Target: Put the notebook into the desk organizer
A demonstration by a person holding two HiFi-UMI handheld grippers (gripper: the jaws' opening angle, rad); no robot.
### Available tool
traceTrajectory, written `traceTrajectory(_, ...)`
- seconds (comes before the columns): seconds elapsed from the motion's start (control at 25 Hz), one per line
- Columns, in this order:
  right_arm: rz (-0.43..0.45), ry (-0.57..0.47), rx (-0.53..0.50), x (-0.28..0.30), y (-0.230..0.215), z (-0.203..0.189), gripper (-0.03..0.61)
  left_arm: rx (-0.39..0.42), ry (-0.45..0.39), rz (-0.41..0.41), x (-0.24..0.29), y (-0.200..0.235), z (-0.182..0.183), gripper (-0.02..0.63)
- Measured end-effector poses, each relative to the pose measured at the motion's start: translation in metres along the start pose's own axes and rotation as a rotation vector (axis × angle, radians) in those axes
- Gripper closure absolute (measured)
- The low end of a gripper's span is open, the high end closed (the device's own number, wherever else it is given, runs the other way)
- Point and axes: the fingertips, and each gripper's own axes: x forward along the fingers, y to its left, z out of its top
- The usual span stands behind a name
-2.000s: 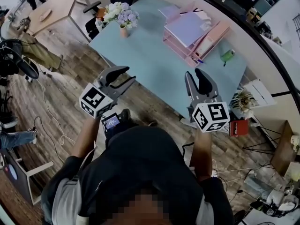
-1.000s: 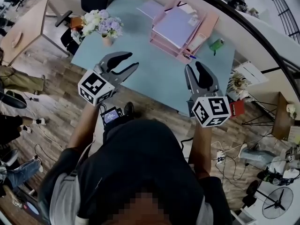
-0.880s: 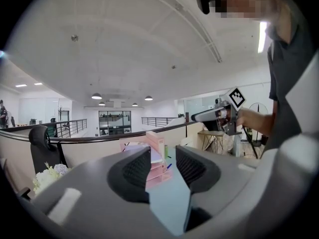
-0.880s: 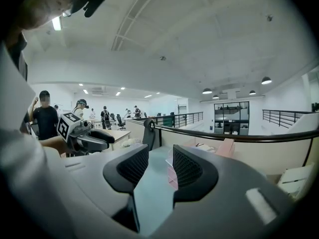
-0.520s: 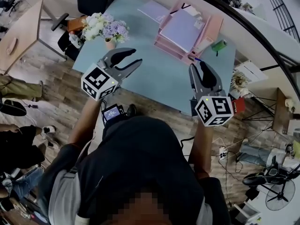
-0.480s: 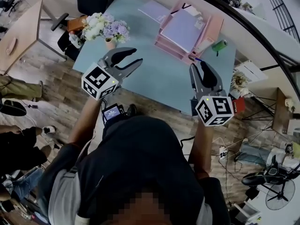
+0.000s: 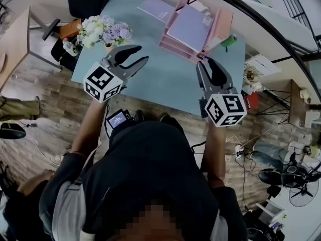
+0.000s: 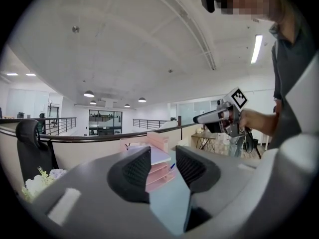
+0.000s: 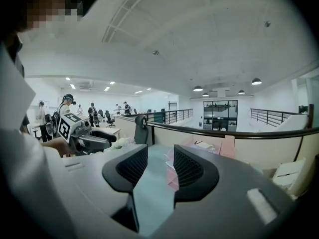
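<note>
A pink desk organizer (image 7: 218, 31) stands at the far side of the light blue table (image 7: 165, 74), with a lavender notebook (image 7: 189, 26) on its top tray. A second lavender notebook (image 7: 155, 6) lies flat on the table to its left. My left gripper (image 7: 140, 54) hovers over the table's near left part, open and empty. Over the near right edge, my right gripper (image 7: 205, 63) has its jaws opening with nothing between them. Both point toward the organizer (image 8: 158, 169), which also shows between the right gripper's fingers (image 9: 177, 176).
A vase of white and lilac flowers (image 7: 100, 31) stands at the table's left corner. A green object (image 7: 228, 40) and a pen (image 7: 203, 57) lie by the organizer's right end. Chairs, cables and a small screen (image 7: 118, 119) sit on the wooden floor around the table.
The head view has shifted, so the table and organizer sit a little higher and further left in the frame. Both grippers stay raised over the table's near edge, empty.
</note>
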Motion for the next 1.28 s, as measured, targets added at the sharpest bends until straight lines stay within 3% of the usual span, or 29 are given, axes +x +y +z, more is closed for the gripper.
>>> traceTrajectory(0.6, -0.008, 0.081, 0.105, 0.05, -0.06, -0.049, 0.423, -0.07, 0.087, -0.017, 0.075, 0.029, -0.029, 0.4)
traceTrajectory(0.96, -0.009, 0.155, 0.229, 0.089, -0.107, -0.089, 0.413, -0.131, 0.163, -0.019, 0.13, 0.049, -0.065, 0.4)
traceTrajectory(1.28, 0.024, 0.243, 0.398, 0.125, -0.128, -0.14, 0.364, -0.308, 0.167, -0.03, 0.177, 0.068, -0.094, 0.393)
